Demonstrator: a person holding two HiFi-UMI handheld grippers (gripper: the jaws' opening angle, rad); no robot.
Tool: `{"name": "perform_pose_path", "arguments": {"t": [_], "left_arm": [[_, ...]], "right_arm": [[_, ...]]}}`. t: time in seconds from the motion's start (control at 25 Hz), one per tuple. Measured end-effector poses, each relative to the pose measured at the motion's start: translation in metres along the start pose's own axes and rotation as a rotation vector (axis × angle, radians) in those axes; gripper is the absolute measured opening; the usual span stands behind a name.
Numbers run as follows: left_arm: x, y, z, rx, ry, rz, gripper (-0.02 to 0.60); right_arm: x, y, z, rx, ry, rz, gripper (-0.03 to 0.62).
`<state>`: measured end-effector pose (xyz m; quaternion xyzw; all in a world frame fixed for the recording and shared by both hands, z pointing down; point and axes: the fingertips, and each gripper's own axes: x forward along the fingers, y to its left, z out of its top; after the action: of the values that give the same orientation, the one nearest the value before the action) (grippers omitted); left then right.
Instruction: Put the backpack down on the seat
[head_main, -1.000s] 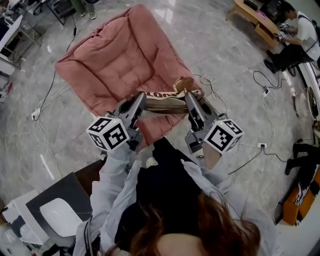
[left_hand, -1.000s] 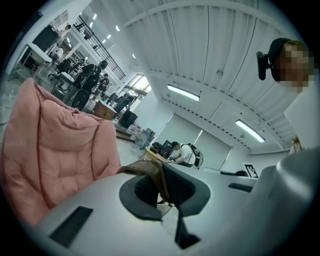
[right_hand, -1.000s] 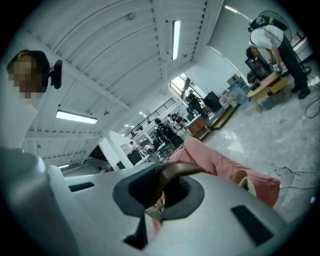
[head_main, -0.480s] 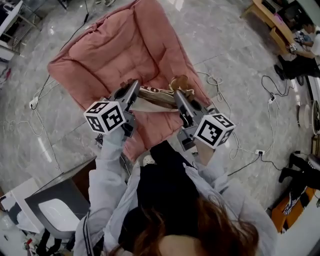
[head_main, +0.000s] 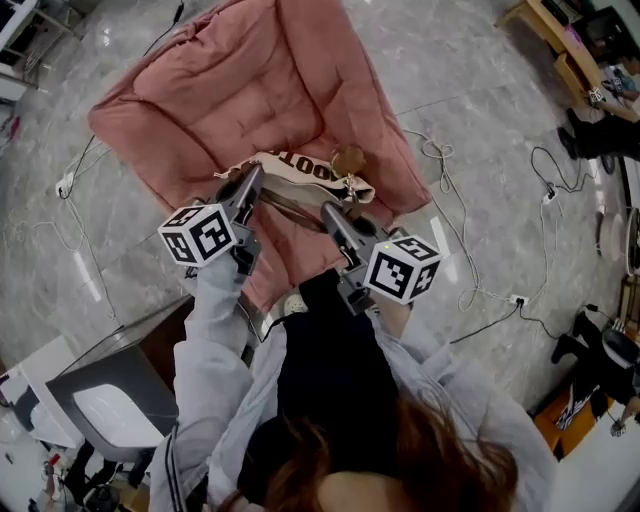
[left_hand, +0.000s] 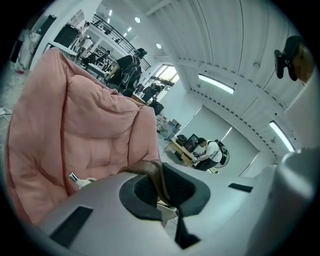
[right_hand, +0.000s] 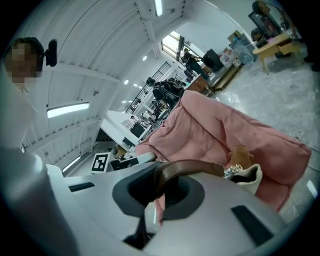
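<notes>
Left gripper clamped on brown strap of backpack; right gripper clamped on second brown strap. Both jaw pairs together, strap pinched in each. Backpack cream, hangs between grippers over front of pink padded seat; possibly touching cushion, hard to tell from above. Brown plush charm at bag's right end. Cables on marble floor beside seat.

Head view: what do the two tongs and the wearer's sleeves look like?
Both grey and tapering: left tongs, right tongs. Each carries a white cube with black square markers at its rear. The sleeves are pale grey, over a dark top.
</notes>
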<state>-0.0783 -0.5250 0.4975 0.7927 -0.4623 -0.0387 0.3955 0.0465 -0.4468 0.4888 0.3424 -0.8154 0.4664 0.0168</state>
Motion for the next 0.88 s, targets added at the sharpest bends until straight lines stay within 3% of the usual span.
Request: {"name": "perform_pose_path", "arguments": {"t": [0.36, 0.88], "left_arm": [[-0.055, 0.012, -0.041, -0.009, 0.059, 0.009, 0.018], [-0.153, 0.043, -0.121, 0.024, 0.269, 0.052, 0.020]], "right_arm": [[-0.008, 0.010, -0.055, 0.072, 0.001, -0.024, 0.011], [-0.020, 0.049, -0.191, 0.154, 0.044, -0.042, 0.015]]}}
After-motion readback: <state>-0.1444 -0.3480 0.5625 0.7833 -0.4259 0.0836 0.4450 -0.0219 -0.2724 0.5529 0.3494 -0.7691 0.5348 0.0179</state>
